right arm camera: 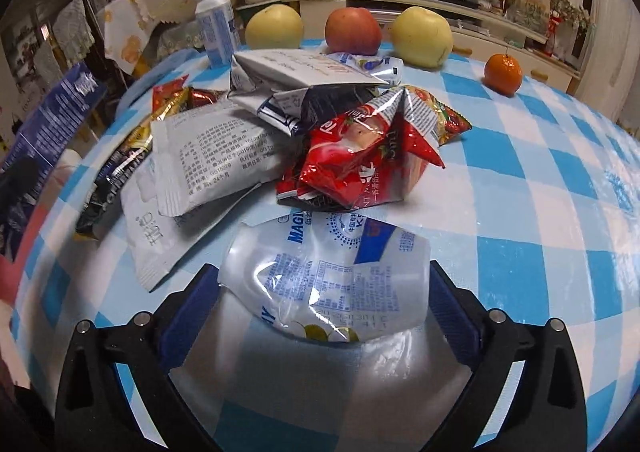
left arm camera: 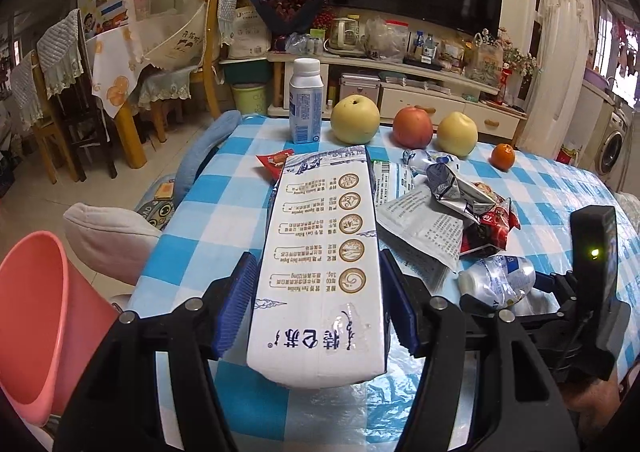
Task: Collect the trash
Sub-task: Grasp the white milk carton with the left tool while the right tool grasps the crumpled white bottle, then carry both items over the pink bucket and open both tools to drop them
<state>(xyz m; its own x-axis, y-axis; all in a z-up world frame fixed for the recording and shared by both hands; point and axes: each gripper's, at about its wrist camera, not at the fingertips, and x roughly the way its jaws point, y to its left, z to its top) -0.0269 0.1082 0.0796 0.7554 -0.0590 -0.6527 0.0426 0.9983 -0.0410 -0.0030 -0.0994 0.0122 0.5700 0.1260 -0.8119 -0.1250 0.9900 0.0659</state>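
Trash: a heap of empty wrappers, pouches and a carton on the blue-checked surface [left arm camera: 224,188], and it's being cleared right now.

Left wrist view
- Milk carton [left arm camera: 320,264]: long white carton, clamped between the blue pads of the left gripper [left arm camera: 320,292], lengthwise along the jaws and apparently lifted off the cloth.
- Left jaws: clenched on the carton's two sides.
- Bin: a pink bin [left arm camera: 44,316] sits low at the left, off the surface edge; I'd judge that's where the carton is headed.
- Still lying there: a grey printed sachet [left arm camera: 420,228], a red snack wrapper [left arm camera: 488,232] and a crumpled clear pouch [left arm camera: 500,280] just to the right.
- Not trash, I'd say: small milk bottle [left arm camera: 306,102], two yellow pears, a red apple [left arm camera: 413,128] and a mandarin [left arm camera: 503,157] lined up at the far side.

Right wrist view
- Clear pouch [right arm camera: 332,276]: crumpled, blue print, lying between the fingers of the right gripper [right arm camera: 324,304].
- Right jaws: set wide either side of the pouch; whether the pads actually press it, I cannot tell.
- Pile beyond: red snack wrapper [right arm camera: 360,156] on top, grey sachet [right arm camera: 208,160] to its left, a silver-and-dark bag [right arm camera: 300,92] behind, more wrappers at the left edge.

Progress: early. One carton in hand, one pouch framed, most of the heap untouched; nothing seen inside the bin.
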